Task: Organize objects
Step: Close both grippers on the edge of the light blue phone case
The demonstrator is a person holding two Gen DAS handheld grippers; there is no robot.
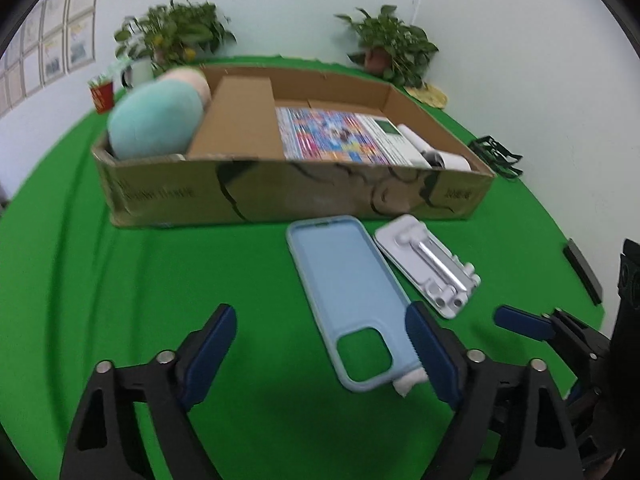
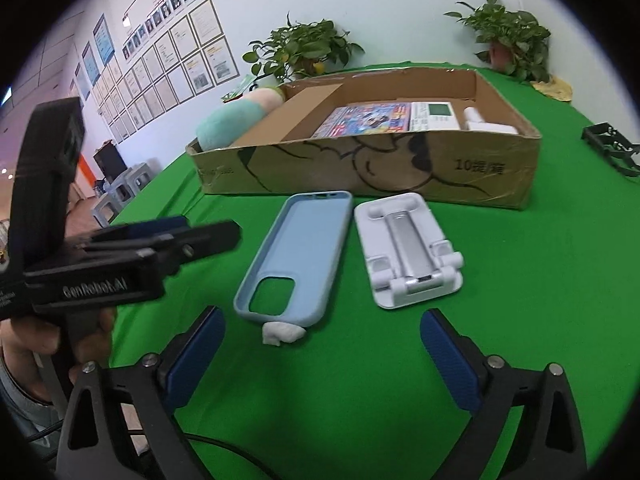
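Lying at frame centre on the green-clothed table (image 2: 500,280), pale blue silicone phone case (image 2: 296,252), white folding phone stand (image 2: 408,256) beside it, left tongs (image 1: 320,332) and right tongs (image 2: 320,340) both hovering released, grasping nothing.

**Case and stand before the box**

On my surface (image 2: 520,280) the phone case (image 2: 296,248) lies left of the folded stand (image 2: 408,252), just beside it. A paper wad (image 2: 280,334) touches the case's near end. Behind both sits the cardboard box (image 2: 360,168), holding a plush toy (image 2: 236,120) at left and a booklet (image 2: 368,120) at right.
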